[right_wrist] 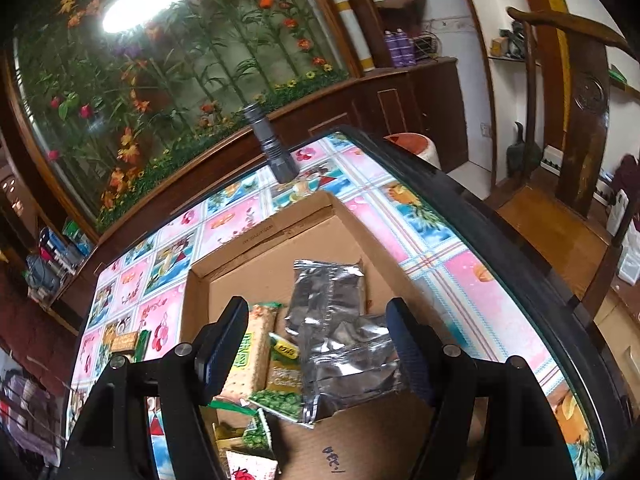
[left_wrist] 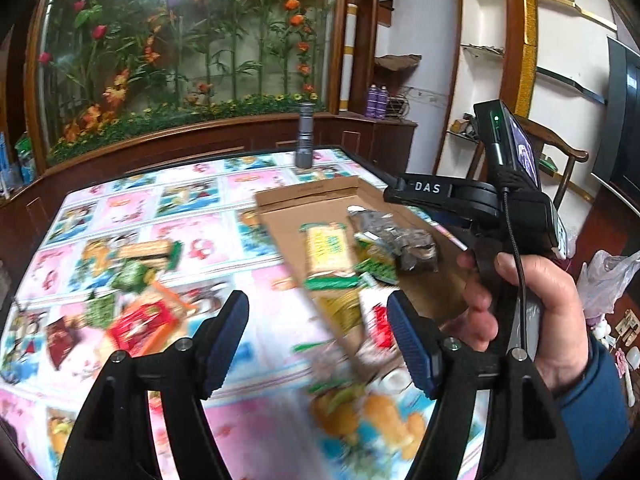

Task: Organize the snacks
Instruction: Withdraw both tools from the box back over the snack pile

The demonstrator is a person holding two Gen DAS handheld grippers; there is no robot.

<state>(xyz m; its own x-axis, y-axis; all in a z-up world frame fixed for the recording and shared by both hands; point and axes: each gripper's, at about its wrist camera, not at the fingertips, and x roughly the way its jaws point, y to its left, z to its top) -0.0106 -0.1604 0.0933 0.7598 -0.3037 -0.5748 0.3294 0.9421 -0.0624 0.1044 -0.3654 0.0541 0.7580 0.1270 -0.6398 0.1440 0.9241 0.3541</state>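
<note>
Patterned oilcloth covers the table, with a flower mural behind it and a shallow cardboard box as the collecting point. Inside the box lie two silver foil packs, a cracker pack and a green pea packet, so the sorting looks roughly half done. Left of the box, several snacks remain loose on the cloth: a red packet, green packets and a biscuit pack, all blurred. The left gripper hangs over the box's near left edge, jaws apart and gripping nothing. The right gripper hovers above the box, jaws spread, holding nothing. Beyond the box stands a grey flashlight, clear of the work. The person's right hand sits right of the box.
</note>
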